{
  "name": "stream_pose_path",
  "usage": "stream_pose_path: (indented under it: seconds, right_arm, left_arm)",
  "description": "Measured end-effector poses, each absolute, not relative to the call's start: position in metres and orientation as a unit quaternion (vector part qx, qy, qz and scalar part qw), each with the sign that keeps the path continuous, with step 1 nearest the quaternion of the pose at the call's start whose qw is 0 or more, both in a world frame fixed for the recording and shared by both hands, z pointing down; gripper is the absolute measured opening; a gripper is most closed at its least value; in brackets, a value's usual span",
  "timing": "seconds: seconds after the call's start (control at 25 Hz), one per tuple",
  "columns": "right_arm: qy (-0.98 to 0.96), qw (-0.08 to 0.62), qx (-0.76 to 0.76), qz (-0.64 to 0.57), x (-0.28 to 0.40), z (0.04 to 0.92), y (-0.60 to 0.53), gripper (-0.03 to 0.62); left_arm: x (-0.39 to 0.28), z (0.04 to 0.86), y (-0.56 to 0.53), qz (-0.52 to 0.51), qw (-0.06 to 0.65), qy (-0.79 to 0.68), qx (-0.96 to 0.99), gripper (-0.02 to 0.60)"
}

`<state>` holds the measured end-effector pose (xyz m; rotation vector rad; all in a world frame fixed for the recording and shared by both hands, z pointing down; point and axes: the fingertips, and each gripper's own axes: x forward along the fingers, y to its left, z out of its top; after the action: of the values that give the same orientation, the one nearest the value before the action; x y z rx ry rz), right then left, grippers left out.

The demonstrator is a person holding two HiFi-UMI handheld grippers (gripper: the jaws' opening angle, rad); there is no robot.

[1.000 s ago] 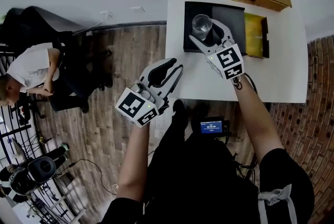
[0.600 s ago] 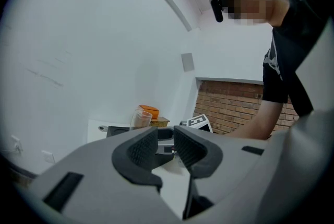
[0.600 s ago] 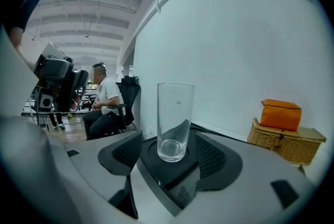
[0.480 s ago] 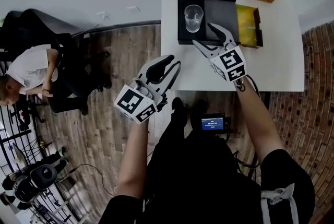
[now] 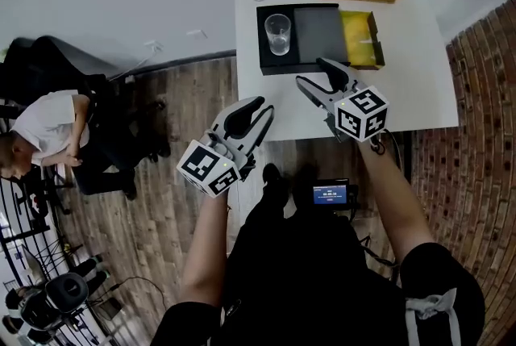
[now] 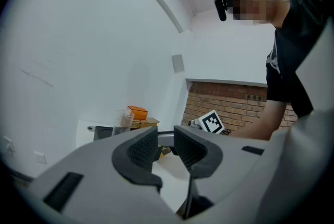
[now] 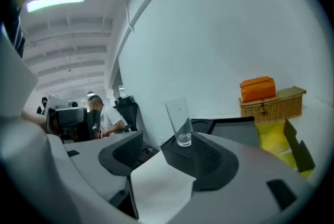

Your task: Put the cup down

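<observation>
Head view showed me one clear glass cup (image 5: 278,34) upright in one black tray (image 5: 320,30); my left tongs (image 5: 264,104) and right tongs (image 5: 310,70) both gaped empty.

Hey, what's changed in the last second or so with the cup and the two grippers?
The right gripper has pulled back from the cup toward the person, jaws open and empty. The cup stands alone in the black tray, same spot. The left gripper stayed put, holding nothing.
</observation>
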<state>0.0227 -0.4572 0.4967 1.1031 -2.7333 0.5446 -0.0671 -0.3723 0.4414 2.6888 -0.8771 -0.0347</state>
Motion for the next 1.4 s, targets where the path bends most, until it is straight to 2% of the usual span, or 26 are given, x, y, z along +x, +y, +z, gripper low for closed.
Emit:
stream_pose_path:
  seconds: [0.12, 0.24, 0.32, 0.44, 0.6, 0.84, 1.4]
  right_arm:
    - [-0.906, 0.043, 0.365, 0.208, 0.032, 0.484, -0.442, 0.293]
    - [-0.909, 0.033, 0.358, 0.212, 0.035, 0.472, -0.422, 0.251]
    - [-0.913, 0.038, 0.353, 0.201, 0.034, 0.464, -0.406, 0.21]
    - [-0.915, 0.036, 0.355, 0.186, 0.036, 0.451, -0.385, 0.112]
    - [-0.912, 0.014, 0.361, 0.192, 0.044, 0.437, -0.365, 0.052]
    - [-0.908, -0.01, 0.37, 0.197, 0.048, 0.422, -0.343, 0.026]
    - [-0.91, -0.005, 0.382, 0.161, 0.046, 0.412, -0.338, 0.015]
  left_arm:
    - [-0.061, 0.438, -0.368, -0.016, 0.151, -0.295, 0.943, 0.089]
    - [-0.055, 0.433, -0.364, -0.022, 0.148, -0.283, 0.947, 0.089]
    - [-0.051, 0.429, -0.361, -0.029, 0.15, -0.275, 0.949, 0.089]
    - [-0.042, 0.423, -0.355, -0.038, 0.148, -0.261, 0.953, 0.089]
    - [-0.032, 0.415, -0.348, -0.042, 0.134, -0.245, 0.959, 0.069]
    - [-0.026, 0.404, -0.329, -0.032, 0.111, -0.239, 0.964, 0.009]
    - [-0.02, 0.404, -0.315, -0.038, 0.116, -0.219, 0.968, 0.008]
